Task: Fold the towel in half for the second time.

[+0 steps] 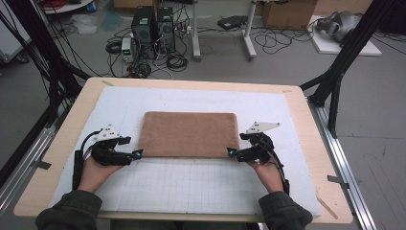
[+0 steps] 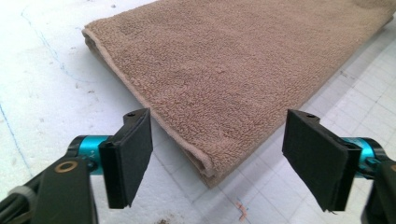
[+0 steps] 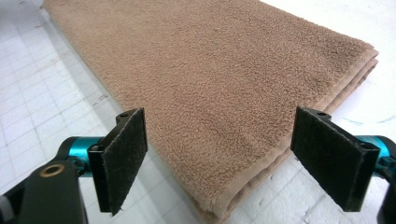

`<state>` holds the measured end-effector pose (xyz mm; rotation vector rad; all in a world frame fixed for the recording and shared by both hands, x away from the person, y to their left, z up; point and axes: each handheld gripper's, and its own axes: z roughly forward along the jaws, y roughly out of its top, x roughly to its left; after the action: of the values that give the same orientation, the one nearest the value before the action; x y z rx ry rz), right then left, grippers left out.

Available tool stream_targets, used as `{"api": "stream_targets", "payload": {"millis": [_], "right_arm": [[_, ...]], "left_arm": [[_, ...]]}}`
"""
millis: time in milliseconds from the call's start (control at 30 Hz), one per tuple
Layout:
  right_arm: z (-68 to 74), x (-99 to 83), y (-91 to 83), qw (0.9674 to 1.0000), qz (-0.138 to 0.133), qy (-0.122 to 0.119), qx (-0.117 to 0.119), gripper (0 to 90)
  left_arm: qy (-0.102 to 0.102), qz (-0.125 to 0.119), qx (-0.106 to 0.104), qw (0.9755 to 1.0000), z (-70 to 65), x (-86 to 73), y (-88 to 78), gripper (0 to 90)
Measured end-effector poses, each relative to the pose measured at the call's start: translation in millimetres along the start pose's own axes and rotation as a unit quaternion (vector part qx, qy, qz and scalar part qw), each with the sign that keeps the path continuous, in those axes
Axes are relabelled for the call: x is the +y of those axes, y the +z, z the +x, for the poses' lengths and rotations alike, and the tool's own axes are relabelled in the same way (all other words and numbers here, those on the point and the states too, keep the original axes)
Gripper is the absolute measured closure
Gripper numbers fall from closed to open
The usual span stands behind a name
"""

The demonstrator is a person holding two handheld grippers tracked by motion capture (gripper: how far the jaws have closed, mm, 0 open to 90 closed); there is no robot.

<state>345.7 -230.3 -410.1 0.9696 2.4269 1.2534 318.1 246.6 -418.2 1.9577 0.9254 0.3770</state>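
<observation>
A brown terry towel [image 1: 189, 134], folded into a flat rectangle, lies in the middle of the white mat. My left gripper [image 1: 133, 147] is at the towel's near left corner, lying low on the mat. In the left gripper view the towel [image 2: 224, 70] corner sits between the wide-apart jaws of the left gripper [image 2: 219, 151], and the pads [image 2: 133, 154] do not touch it. My right gripper [image 1: 236, 144] mirrors this at the near right corner. In the right gripper view the right gripper [image 3: 224, 158] stands open, with the towel [image 3: 210, 84] corner between its pads [image 3: 331, 156], untouched.
The white gridded mat [image 1: 191, 184] covers most of the wooden table [image 1: 67, 139]. Black frame posts [image 1: 352, 43] rise at the back left and right. Computer towers [image 1: 153, 31] and loose cables sit on the floor beyond the table.
</observation>
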Motion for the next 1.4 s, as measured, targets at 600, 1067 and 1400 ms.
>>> {"api": "stream_targets", "payload": {"millis": [600,1067,1400], "right_arm": [[16.1,-12.3,-25.2,0.9996,-0.021,-0.019,0.000,12.6],[23.5,-30.5,-56.2,0.9989,-0.041,-0.020,-0.006,12.6],[26.2,-45.2,-68.5,0.9985,-0.049,-0.016,-0.017,12.7]], "left_arm": [[0.013,-0.016,-0.008,0.9998,-14.5,-1.4,-21.1,16.0],[0.004,-0.022,-0.004,0.9998,-20.6,-21.7,-35.5,15.5],[0.001,-0.033,-0.002,0.9994,-25.7,-31.9,-47.4,14.6]]}}
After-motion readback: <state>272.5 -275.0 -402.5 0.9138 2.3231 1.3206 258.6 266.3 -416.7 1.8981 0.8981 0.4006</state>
